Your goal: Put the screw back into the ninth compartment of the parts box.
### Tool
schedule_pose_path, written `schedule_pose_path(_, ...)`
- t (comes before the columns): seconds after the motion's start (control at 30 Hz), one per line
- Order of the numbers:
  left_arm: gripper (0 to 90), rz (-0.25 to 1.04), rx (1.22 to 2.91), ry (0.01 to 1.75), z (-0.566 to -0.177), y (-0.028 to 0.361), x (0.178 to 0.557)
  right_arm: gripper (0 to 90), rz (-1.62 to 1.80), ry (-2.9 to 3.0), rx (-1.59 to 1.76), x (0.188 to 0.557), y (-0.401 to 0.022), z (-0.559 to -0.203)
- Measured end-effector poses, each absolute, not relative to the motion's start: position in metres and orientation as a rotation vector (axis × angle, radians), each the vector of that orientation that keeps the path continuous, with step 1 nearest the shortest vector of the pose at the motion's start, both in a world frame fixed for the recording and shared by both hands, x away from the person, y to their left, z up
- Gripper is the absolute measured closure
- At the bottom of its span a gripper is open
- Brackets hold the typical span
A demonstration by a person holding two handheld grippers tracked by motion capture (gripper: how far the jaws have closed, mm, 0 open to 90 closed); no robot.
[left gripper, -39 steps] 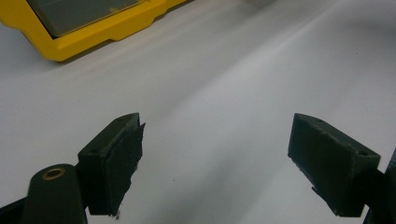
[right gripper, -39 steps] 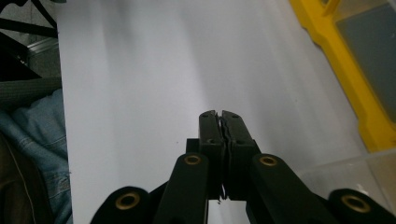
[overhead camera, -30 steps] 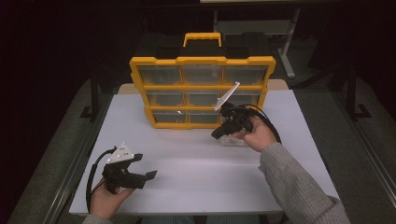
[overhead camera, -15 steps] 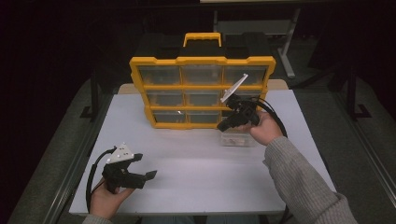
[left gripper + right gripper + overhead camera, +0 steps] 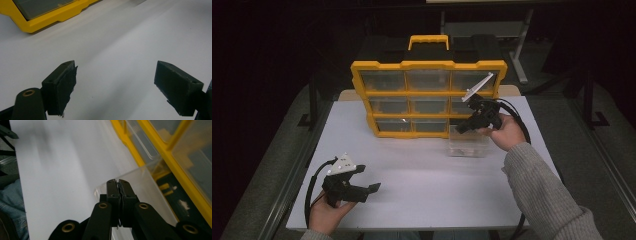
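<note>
Yellow organizer (image 5: 428, 95) stands upright at the far side of the white table (image 5: 422, 175), its base just in from the far edge, a grid of clear drawers facing the person. Bottom-right slot is empty; in the right gripper view it shows dark inside.

Clear drawer (image 5: 469, 144) sits out on the table, just in front of that slot, near the organizer's base; can't tell if they touch. Contents too small to make out.

Right gripper (image 5: 463, 126) hangs over the drawer's far end, between drawer and organizer face. Jaws pressed together with nothing between them, tips over the drawer's rim (image 5: 120, 178) in its own view. Can't tell if the tips touch the rim. The hand (image 5: 504, 132) comes in from the right, sleeve crossing the table's near-right corner.

Left gripper (image 5: 374, 188) is low over the near-left part of the table, well apart from the rest. Jaws spread wide, only bare table between them; pads (image 5: 62, 87) empty. Organizer's lower corner (image 5: 37, 23) lies well ahead of it.

Room: wide bare strip across the table's middle and near side, between the two grippers. Tight spot is the gap between drawer and organizer. Drawer is well in from the right edge.
</note>
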State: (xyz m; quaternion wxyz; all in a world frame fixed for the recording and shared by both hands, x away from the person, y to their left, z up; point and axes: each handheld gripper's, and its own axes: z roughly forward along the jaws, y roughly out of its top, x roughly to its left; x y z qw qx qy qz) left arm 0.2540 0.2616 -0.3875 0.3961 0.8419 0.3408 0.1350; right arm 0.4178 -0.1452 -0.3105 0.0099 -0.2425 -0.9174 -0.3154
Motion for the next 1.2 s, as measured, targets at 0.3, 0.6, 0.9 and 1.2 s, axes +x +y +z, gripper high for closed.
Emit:
schedule_pose_path(0.3, 17.5, 0.34, 2.133, 0.865, -0.388, 0.261, 0.254, 87.2, -0.957, -2.857, -0.86, 0.421, -0.161, -0.325)
schedule_pose_path(0.6, 17.5, 0.338, 2.135, 0.867, -0.389, 0.261, 0.255, 87.1, -0.928, -2.831, -0.917, 0.424, -0.166, -0.343)
schedule_pose_path(0.9, 17.5, 0.34, 2.137, 0.868, -0.389, 0.26, 0.255, 87.0, -0.918, -2.821, -0.915, 0.424, -0.163, -0.362)
schedule_pose_path(1.2, 17.5, 0.332, 2.126, 0.88, -0.39, 0.259, 0.255, 80.3, -0.942, -2.819, -0.937, 0.422, -0.165, -0.357)
